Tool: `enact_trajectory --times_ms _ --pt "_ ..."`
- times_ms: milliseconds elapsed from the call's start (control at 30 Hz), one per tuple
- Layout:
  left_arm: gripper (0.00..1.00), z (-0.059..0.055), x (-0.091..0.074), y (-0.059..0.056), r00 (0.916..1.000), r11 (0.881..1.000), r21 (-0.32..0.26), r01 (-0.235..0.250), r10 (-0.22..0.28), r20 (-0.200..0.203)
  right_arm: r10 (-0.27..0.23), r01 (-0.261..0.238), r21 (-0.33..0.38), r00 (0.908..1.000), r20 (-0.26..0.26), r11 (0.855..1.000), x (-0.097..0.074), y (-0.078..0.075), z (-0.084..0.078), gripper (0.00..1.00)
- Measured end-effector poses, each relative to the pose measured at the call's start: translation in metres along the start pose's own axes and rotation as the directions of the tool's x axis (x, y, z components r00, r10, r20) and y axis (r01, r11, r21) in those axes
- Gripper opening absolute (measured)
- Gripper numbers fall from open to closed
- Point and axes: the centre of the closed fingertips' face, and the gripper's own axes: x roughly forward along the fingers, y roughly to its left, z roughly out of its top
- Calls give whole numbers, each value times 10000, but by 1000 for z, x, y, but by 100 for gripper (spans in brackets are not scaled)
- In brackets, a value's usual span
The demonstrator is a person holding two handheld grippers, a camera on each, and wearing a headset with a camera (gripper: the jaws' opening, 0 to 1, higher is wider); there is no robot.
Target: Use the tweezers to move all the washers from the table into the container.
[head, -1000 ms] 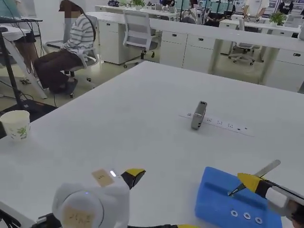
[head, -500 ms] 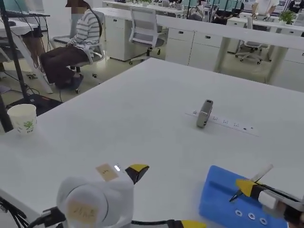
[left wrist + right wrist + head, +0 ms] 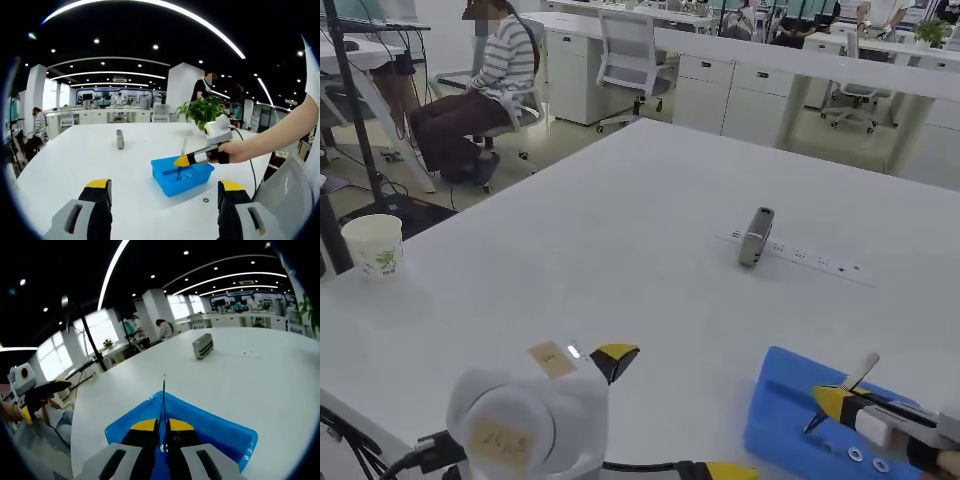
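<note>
The right gripper (image 3: 162, 426) has its yellow-tipped jaws pressed together on the tweezers (image 3: 163, 400), a thin, straight metal sliver. In the left gripper view the tweezers stand steeply. Their dark point dips down into the container (image 3: 167, 177) and their pale silver end slants up and away. From the head view that long axis runs from lower left to upper right. The container is a shallow, rectangular blue tray with smooth plastic-looking walls and rounded corners. It sits near the table's (image 3: 620, 220) front edge. Small flat ring washers (image 3: 856, 455) lie on its floor, just beside the tweezers' point. One more washer (image 3: 205, 200) lies on the bare white tabletop just outside the tray.

The left gripper (image 3: 164, 187) hangs with its jaws spread wide, holding nothing, well apart from the tray. Farther back on the matte white table are a small grey device (image 3: 755, 236), standing on a white power strip (image 3: 800, 257), and a paper cup (image 3: 375, 243).
</note>
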Motion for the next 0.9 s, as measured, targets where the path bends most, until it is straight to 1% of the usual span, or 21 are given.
enact_trajectory --times_ms 200,333,433,500,633,733,900 --pt "89 -1 1 -2 9999 10000 35 85 -85 -78 41 -42 -353 10000 -49 9994 3 0 0 3" --pt "89 -2 1 -3 9998 9999 76 141 -140 -133 67 -79 -595 9998 -212 9982 4 1 -4 3" --pt "89 -2 1 -4 9998 9998 73 173 -172 -133 75 -100 -922 9996 -271 9957 5 2 -5 3" --pt "89 -1 1 -4 9997 9998 58 189 -188 -127 83 -123 -1278 9995 -317 9917 5 1 -5 3" --pt "89 -2 1 -5 9997 9998 55 208 -208 -132 91 -160 -1722 9991 -407 9849 5 6 -6 4" --pt "89 -2 0 -5 9997 9997 53 225 -224 -130 107 -172 -1691 9992 -395 9855 3 8 -6 4" --pt "89 -1 1 -6 9995 9996 51 289 -289 -112 15 -33 -1527 9999 -117 9883 -8 8 -2 4"
